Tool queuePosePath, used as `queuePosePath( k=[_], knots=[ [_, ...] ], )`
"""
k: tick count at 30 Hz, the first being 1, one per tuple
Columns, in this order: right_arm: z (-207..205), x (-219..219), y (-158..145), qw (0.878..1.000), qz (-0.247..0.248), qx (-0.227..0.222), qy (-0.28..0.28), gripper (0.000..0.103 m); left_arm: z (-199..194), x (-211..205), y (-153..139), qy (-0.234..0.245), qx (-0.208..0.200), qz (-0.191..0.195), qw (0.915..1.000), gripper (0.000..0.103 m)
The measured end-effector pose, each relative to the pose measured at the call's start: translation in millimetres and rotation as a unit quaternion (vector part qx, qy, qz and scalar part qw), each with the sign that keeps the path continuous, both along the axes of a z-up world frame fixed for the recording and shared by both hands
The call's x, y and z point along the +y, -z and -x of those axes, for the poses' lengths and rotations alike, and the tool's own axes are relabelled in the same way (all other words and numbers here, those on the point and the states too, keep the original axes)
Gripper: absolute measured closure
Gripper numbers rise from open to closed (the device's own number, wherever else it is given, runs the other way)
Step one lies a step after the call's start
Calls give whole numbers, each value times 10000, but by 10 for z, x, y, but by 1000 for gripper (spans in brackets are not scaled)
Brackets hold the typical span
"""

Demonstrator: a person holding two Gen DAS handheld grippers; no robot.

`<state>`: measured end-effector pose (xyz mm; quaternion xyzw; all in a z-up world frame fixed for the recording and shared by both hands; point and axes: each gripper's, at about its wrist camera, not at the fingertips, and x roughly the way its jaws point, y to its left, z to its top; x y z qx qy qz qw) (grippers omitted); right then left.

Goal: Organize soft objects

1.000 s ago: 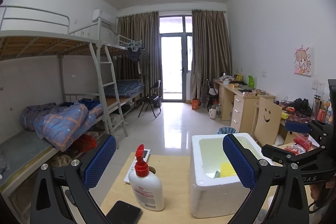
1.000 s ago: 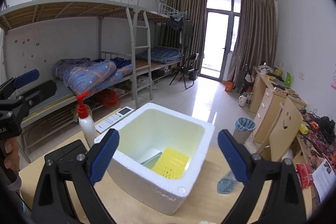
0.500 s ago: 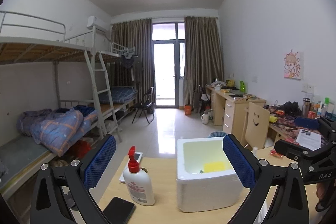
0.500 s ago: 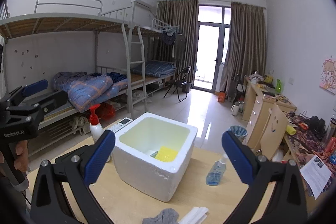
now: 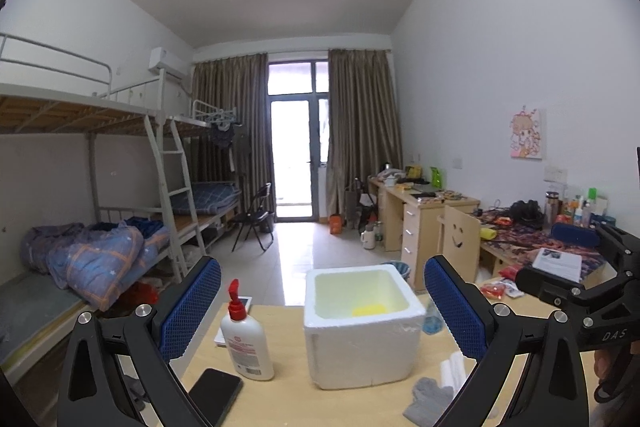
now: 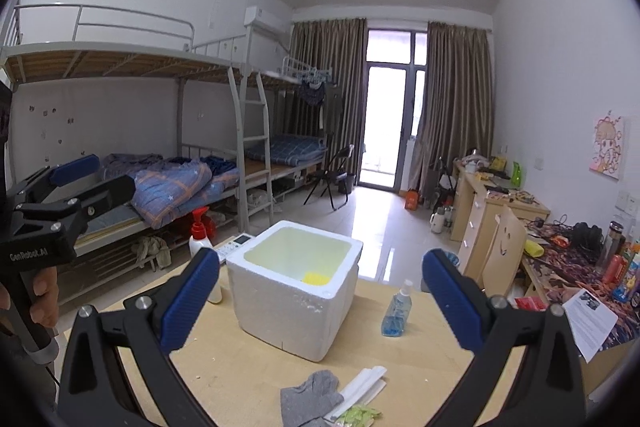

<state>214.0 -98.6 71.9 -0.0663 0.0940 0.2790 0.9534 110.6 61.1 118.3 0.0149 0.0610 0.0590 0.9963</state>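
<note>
A white foam box (image 6: pixel 296 291) stands on the wooden table (image 6: pixel 224 367), with a yellow sponge-like piece (image 6: pixel 316 278) lying inside. In front of it lie a grey cloth (image 6: pixel 310 397), a white packet (image 6: pixel 366 383) and a green item (image 6: pixel 356 415). My right gripper (image 6: pixel 322 301) hangs open and empty, back from the box. My left gripper (image 5: pixel 324 307) is also open and empty, facing the box (image 5: pixel 360 331) from a distance; the grey cloth (image 5: pixel 430 397) lies low right. Each gripper appears at the edge of the other's view: left (image 6: pixel 100 175), right (image 5: pixel 540 255).
A lotion bottle with a red pump (image 5: pixel 244 339), a black phone (image 5: pixel 214 399) and a remote (image 6: pixel 236 245) lie left of the box. A blue spray bottle (image 6: pixel 397 315) stands to its right. Bunk beds line the left wall, cluttered desks the right.
Both grippers have drawn back from the foam box and lifted a little, so it looks smaller. The grey cloth and white packet have come into view on the near table.
</note>
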Motion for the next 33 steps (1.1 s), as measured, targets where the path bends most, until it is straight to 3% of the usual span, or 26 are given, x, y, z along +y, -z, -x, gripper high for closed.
queuePosePath(
  k=[5, 20, 33],
  knots=[
    [252, -142, 55, 9996, -125, -244, 99, 0, 183, -57, 39, 118, -68, 59, 9999, 1],
    [648, -433, 292, 9986, -238, -402, 254, 0, 523, -142, 241, 195, -293, 241, 9991, 1],
    [874, -505, 609, 9981, -268, -454, 317, 0, 574, -282, 707, 235, -247, 104, 9994, 1]
  ],
)
